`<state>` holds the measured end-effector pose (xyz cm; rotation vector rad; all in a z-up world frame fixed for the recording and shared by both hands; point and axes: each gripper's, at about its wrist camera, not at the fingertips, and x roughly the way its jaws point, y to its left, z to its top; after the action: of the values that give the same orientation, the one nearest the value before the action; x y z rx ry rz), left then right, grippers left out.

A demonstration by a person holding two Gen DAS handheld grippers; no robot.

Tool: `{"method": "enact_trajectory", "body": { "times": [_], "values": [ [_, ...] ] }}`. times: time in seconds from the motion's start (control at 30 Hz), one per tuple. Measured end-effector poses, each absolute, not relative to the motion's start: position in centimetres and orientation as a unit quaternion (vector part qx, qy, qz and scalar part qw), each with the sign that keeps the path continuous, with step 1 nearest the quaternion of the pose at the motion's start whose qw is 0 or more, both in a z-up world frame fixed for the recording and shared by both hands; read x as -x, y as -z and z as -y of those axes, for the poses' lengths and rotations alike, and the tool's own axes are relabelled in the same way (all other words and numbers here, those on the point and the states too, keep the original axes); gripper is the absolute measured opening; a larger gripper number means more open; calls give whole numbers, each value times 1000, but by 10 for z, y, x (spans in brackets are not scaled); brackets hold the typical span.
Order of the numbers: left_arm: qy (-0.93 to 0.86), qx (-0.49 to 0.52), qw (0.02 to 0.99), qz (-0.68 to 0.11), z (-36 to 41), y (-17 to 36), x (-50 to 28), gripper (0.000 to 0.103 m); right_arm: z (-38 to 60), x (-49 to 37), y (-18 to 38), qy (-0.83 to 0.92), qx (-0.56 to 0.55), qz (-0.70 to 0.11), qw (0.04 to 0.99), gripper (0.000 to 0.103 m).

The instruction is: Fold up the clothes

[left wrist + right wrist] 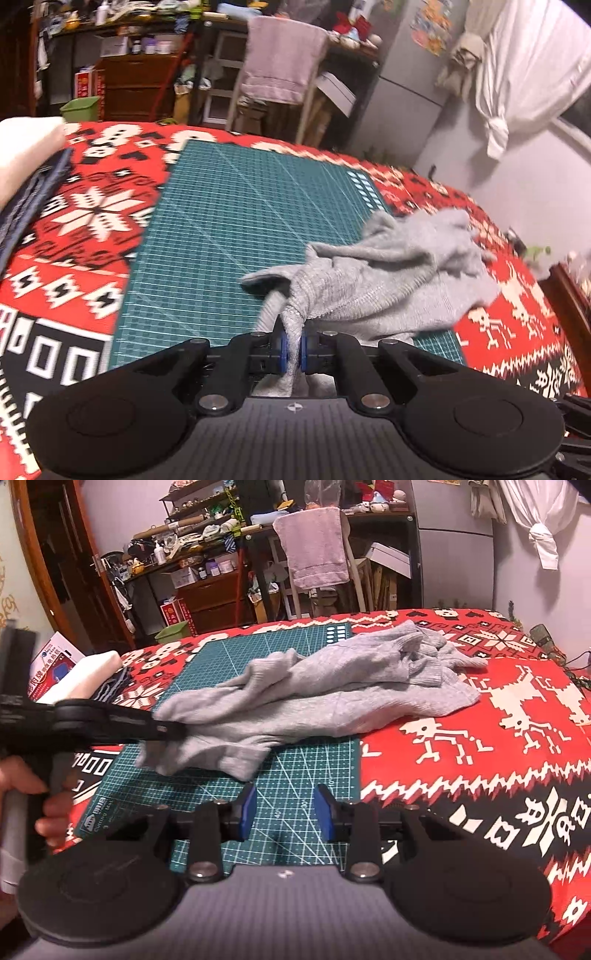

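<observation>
Left tool (294, 350) pinching grey garment (388, 284), right tool (284, 812) wide, above green mat (295, 812) on red patterned cloth (461, 775).

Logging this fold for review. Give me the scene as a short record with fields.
garment: grey knit sweater, crumpled, unfolded
garment position: partly on green cutting mat, partly on red patterned blanket
left gripper: shut on a bunched edge of the sweater
right gripper: open, empty, over the mat, short of the sweater
other items: folded clothes stack at the blanket's left edge
fold progress: not started
</observation>
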<state>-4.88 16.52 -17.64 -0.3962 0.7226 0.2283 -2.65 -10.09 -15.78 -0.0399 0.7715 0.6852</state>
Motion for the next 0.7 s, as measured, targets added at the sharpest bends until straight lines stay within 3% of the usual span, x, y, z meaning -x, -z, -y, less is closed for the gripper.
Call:
{"method": "enact_trajectory", "body": {
  "times": [0.37,0.47,0.57,0.7],
  "values": [
    [-161,235,899,-331,-225,166,102,4,67,23,156,-351,102,-331,870,38],
    [-159,243,900,-325,-227,162,108,11,49,21,156,-364,143,-312,866,38],
    [-157,244,901,-321,-224,158,113,28,32,24,155,-392,170,-302,852,38],
    [-154,246,902,-320,-222,153,119,31,11,39,156,-451,190,-298,819,38]
  ]
}}
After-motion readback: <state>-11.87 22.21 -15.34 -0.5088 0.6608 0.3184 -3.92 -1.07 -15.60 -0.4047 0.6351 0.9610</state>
